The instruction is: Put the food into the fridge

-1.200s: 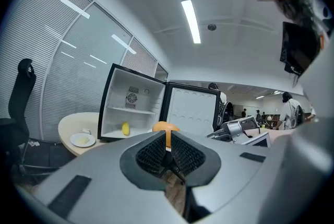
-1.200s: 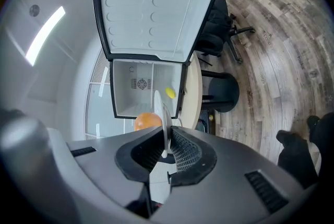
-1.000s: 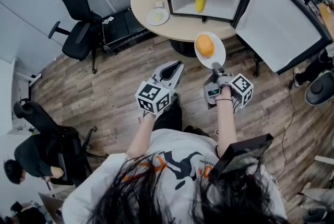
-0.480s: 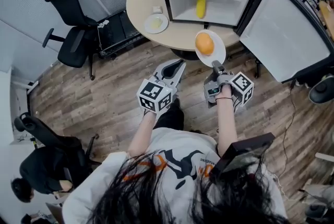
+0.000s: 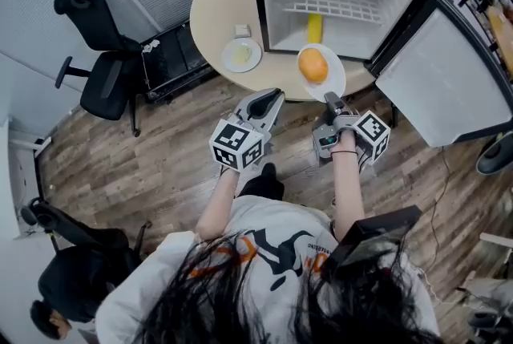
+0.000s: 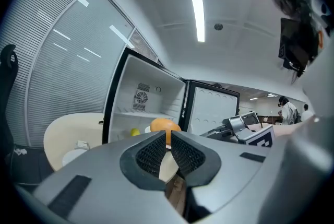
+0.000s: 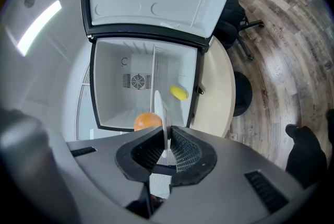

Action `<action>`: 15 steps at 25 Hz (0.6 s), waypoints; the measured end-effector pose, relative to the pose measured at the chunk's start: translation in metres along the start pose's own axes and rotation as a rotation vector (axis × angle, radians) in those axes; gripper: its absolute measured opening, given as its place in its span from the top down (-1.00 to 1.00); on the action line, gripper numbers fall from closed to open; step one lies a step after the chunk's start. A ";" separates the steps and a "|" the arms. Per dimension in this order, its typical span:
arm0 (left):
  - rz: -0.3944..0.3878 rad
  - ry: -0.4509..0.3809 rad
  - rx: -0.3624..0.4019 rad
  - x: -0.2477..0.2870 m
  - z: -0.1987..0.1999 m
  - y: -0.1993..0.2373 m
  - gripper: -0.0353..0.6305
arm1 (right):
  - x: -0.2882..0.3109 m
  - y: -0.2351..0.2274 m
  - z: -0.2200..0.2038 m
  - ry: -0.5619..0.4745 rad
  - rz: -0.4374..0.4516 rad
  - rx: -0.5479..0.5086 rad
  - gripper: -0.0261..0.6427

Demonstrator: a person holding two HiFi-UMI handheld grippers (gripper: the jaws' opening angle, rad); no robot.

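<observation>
Head view: the right gripper (image 5: 329,100) has its jaws clamped on the near rim of a white plate (image 5: 334,82). The plate carries 1 orange (image 5: 313,66) and is held just in front of the open fridge (image 5: 276,2), which stands on the round bench (image 5: 216,6). The left gripper (image 5: 275,97) hangs beside it on the left and holds nothing. 1 yellow fruit (image 5: 314,28) already lies inside the fridge. 1 smaller plate (image 5: 241,55) rests on the bench to the fridge's left.

Left gripper view: its jaws are drawn almost together, with only a slit between the pads and nothing in it. The orange and the fridge interior show beyond them.

Right gripper view: the plate's thin rim sits edge-on, pinched between the 2 pads. The orange lies to one side of it, and the fridge cavity is straight ahead.

The plate looks stiff, smooth and breakable. It is held at 1 edge only, so the load hangs out past the grip. The orange is round, firm and loose on the plate, so it would likely roll off if the plate tipped. The rim is the sensible place to hold, provided the plate is kept level. The free left gripper could steady the opposite edge.

Count: 2 grippers, 2 plates, 1 orange, 1 yellow fruit, 1 fridge.
</observation>
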State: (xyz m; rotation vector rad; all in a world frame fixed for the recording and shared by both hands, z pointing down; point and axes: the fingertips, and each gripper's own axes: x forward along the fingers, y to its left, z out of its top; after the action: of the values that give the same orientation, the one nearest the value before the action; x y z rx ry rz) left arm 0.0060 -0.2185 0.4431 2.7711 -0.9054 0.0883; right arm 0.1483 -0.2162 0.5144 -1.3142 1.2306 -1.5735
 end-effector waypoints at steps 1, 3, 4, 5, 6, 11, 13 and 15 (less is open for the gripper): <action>-0.002 -0.003 -0.002 0.003 0.002 0.007 0.82 | 0.006 0.003 -0.001 -0.003 0.001 0.000 0.81; -0.007 -0.008 -0.006 0.008 0.006 0.020 0.82 | 0.017 0.009 -0.001 -0.010 -0.001 -0.003 0.81; -0.012 -0.010 -0.007 0.011 0.008 0.026 0.82 | 0.021 0.011 -0.001 -0.015 -0.005 -0.006 0.81; -0.016 -0.013 -0.009 0.014 0.010 0.031 0.82 | 0.026 0.013 0.000 -0.019 -0.008 -0.010 0.81; -0.020 -0.015 -0.011 0.016 0.011 0.036 0.82 | 0.031 0.015 0.000 -0.024 -0.007 -0.013 0.81; -0.036 -0.021 -0.019 0.026 0.017 0.057 0.82 | 0.051 0.024 0.001 -0.040 0.001 -0.009 0.81; -0.043 -0.021 -0.023 0.029 0.017 0.064 0.82 | 0.056 0.027 0.001 -0.047 0.001 -0.013 0.81; -0.053 -0.018 -0.028 0.032 0.017 0.070 0.82 | 0.063 0.031 0.003 -0.056 0.002 -0.015 0.81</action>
State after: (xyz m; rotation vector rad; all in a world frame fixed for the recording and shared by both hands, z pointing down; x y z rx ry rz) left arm -0.0098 -0.2957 0.4443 2.7722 -0.8306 0.0417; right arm 0.1364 -0.2840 0.5020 -1.3569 1.2111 -1.5190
